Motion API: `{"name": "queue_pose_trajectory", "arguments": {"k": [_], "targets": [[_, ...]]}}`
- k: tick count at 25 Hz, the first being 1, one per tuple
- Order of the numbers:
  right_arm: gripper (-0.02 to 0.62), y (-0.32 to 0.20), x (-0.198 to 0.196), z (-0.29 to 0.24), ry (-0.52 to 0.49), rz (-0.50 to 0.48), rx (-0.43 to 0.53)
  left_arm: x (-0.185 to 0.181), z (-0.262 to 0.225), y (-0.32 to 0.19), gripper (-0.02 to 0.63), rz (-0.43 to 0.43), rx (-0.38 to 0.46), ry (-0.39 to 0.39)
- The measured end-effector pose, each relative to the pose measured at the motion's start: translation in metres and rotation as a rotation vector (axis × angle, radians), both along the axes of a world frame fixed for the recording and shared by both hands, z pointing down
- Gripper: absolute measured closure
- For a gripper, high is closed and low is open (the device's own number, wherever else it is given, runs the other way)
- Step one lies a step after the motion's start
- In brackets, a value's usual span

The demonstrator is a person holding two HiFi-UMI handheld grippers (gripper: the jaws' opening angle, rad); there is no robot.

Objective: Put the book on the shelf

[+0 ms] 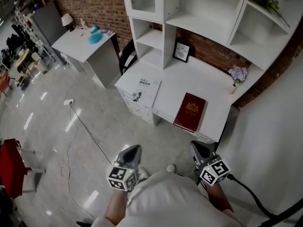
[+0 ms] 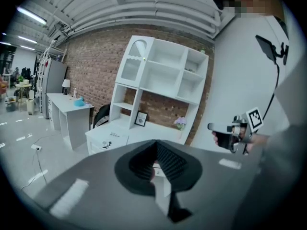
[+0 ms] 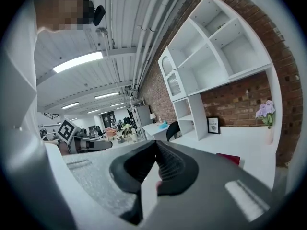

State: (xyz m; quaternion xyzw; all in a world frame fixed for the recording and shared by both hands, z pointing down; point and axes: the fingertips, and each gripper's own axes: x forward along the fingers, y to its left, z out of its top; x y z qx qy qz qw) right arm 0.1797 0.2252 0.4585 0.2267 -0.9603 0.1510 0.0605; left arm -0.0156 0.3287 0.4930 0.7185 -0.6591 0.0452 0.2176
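1. The white shelf unit (image 1: pixel 199 18) stands at twelve o'clock in the head view, rising from the back of the desk. No book is seen in any compartment that shows, so nothing has been shelved yet.
2. The white desk (image 1: pixel 215 86) is spread out below the shelf unit. A framed picture (image 1: pixel 181 52) stands at its back and a small vase of flowers (image 1: pixel 237 74) near its right end.
3. The red book (image 1: pixel 190 111) lies flat near the desk's front edge and is touched by nothing. The framed picture is at its twelve o'clock and the flowers at its two o'clock.
4. A white booklet (image 1: pixel 144 90) lies at the red book's ten o'clock. The red book is judged to be the task's thing, though this cannot be settled.
5. The task is judged to be at its very start: approach, grasp, lift and placing on the shelf are all left to be done.
6. The left gripper (image 1: pixel 134 151) is held over the floor, well apart from the desk, with the red book at its one o'clock. Its fingers (image 2: pixel 168 158) are pressed fully together, with nothing between them.
7. The right gripper (image 1: pixel 199 149) is held near the desk's front, with the red book at about its twelve o'clock. Its fingers (image 3: pixel 168 163) are likewise closed tight and empty.
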Motion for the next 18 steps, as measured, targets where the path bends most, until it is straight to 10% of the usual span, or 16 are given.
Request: {"name": "queue_pose_trajectory", "arguments": {"k": [18], "targets": [[0.594, -0.06, 0.067, 0.018, 0.016, 0.014, -0.033, 0.06, 0.019, -0.047, 0.598, 0.02, -0.037, -0.01]]}}
